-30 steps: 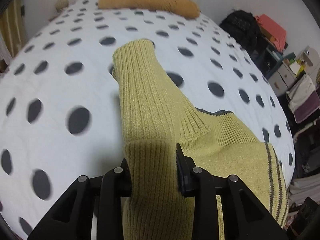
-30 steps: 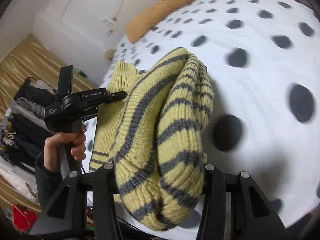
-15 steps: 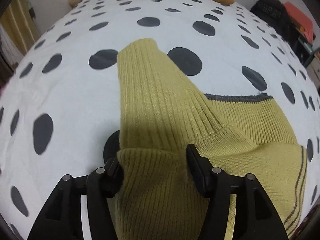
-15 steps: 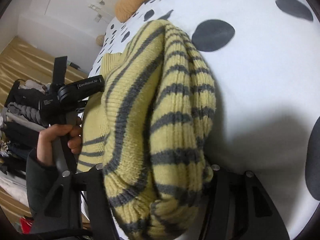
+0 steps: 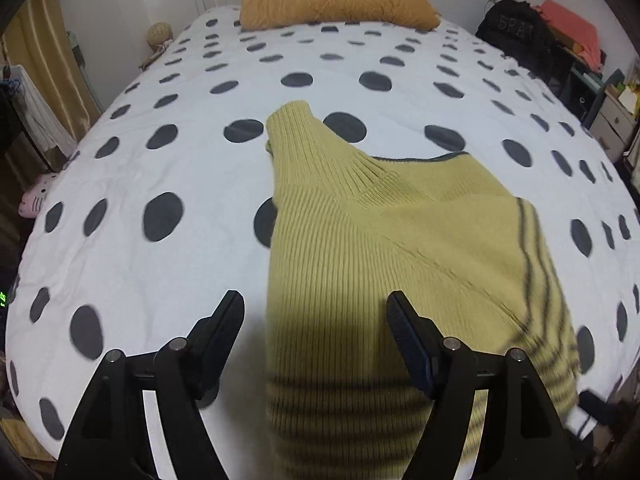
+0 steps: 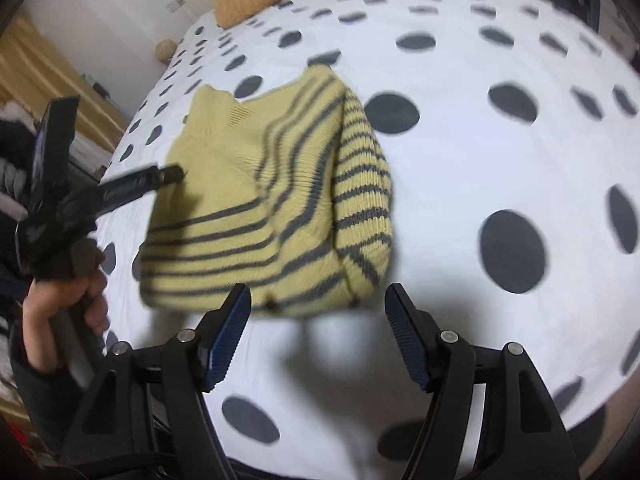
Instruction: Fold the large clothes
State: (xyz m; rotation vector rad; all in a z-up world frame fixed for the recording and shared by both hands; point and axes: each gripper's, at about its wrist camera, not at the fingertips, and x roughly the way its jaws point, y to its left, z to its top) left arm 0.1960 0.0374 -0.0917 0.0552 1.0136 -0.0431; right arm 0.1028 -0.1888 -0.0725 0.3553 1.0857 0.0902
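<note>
A yellow knit sweater (image 5: 380, 240) with grey stripes lies folded on the spotted bed cover (image 5: 160, 168), one sleeve reaching toward the pillow. My left gripper (image 5: 316, 312) hovers over its near end. Its jaws are opening, and the pads touch no cloth. In the right wrist view the sweater (image 6: 272, 208) lies just beyond my right gripper (image 6: 318, 304). These jaws are opening too, with only bed cover between them. The left gripper (image 6: 132, 188) shows there at the sweater's left edge, held by a hand (image 6: 60, 300).
An orange pillow (image 5: 340, 4) lies at the head of the bed. A black backpack (image 5: 516, 28) and drawers (image 5: 612, 120) stand to the right. A pink plush toy (image 5: 36, 200) and a gold curtain (image 5: 48, 64) are on the left.
Both grippers held bunched sweater cloth before. Both have since let go, opened wide and drawn back. The sweater now lies flat and folded on the bed.
</note>
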